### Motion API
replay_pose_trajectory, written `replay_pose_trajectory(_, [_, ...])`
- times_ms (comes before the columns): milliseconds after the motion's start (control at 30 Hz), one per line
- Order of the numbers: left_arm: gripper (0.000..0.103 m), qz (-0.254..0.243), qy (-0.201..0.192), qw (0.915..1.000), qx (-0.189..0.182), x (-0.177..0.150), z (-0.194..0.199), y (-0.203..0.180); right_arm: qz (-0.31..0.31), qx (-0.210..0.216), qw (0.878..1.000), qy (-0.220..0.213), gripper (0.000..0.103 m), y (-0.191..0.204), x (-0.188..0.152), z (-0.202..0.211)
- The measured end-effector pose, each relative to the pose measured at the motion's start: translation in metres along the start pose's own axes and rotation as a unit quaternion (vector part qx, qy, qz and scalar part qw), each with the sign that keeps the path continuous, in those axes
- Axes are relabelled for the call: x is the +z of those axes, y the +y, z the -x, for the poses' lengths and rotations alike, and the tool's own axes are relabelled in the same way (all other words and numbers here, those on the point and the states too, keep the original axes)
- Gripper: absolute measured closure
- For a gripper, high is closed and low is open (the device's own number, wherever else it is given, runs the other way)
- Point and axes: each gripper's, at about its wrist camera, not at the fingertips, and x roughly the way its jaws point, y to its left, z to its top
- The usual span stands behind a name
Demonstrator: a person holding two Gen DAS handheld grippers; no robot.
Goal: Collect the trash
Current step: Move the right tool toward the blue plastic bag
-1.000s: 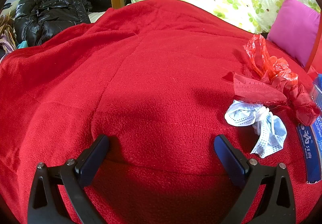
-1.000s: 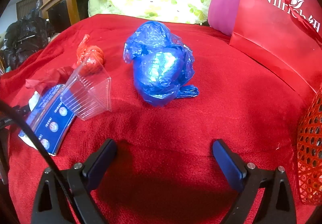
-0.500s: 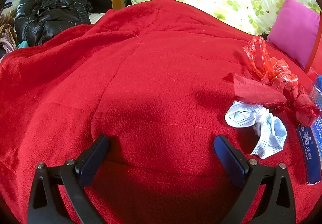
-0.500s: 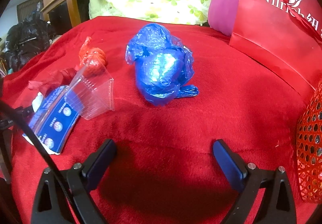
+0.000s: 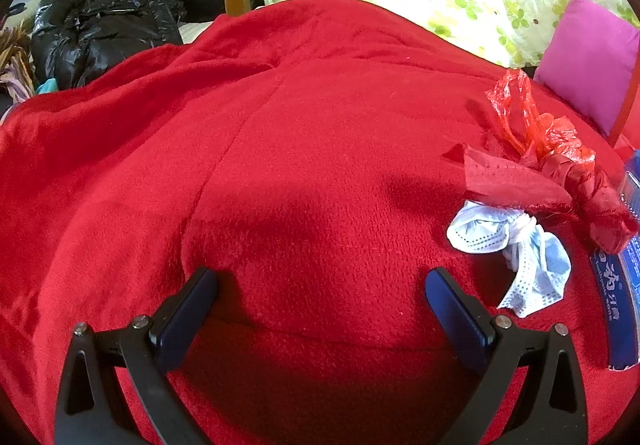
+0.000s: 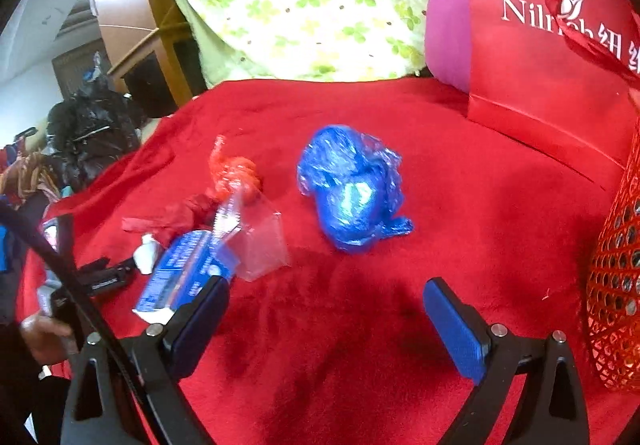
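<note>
- Right gripper hangs low in frame, jaws spread wide, gripping nothing above the red blanket.
- Crumpled blue bag lies mid-frame, ahead of it.
- Left gripper gapes too (empty); a knotted face mask sits at right, beside red wrappers.

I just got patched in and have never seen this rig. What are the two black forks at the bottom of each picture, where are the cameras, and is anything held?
Each fork is a hand-held two-finger gripper; a person carries one in each hand. Each camera looks along its gripper's fingers. The left gripper and right gripper are both open and empty above a red blanket. On it lie a crumpled mask, a red bag, a blue bag, a clear box and a blue packet. A red basket stands at the right.
</note>
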Motion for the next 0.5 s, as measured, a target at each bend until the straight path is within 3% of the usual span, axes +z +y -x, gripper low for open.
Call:
replay_pose_trajectory(67, [0.0,0.002,0.014,0.9998,0.011,0.001,0.001,-0.003,0.006,0.0,1.0,-0.002,0.007,0.003,0.003,0.004])
replay_pose_trajectory(167, [0.0,0.016,0.065,0.9976,0.017,0.009,0.003,-0.001,0.004,0.012,1.0,0.007,0.013,0.005,0.003,0.007])
replay_pose_trajectory(267, [0.0,0.059,0.118,0.9913,0.005,0.011,0.008,0.005,-0.011,0.019,1.0,0.012,0.016,0.0,0.004,0.009])
replay_pose_trajectory(400, [0.0,0.131,0.069,0.9889,-0.005,-0.003,0.04,0.006,-0.045,0.024,0.999,0.012,0.017,-0.011,0.008,0.011])
replay_pose_trajectory(500, [0.0,0.1,-0.003,0.9949,0.012,-0.015,0.077,-0.017,-0.061,0.029,0.998,0.014,0.017,-0.016,0.01,0.013])
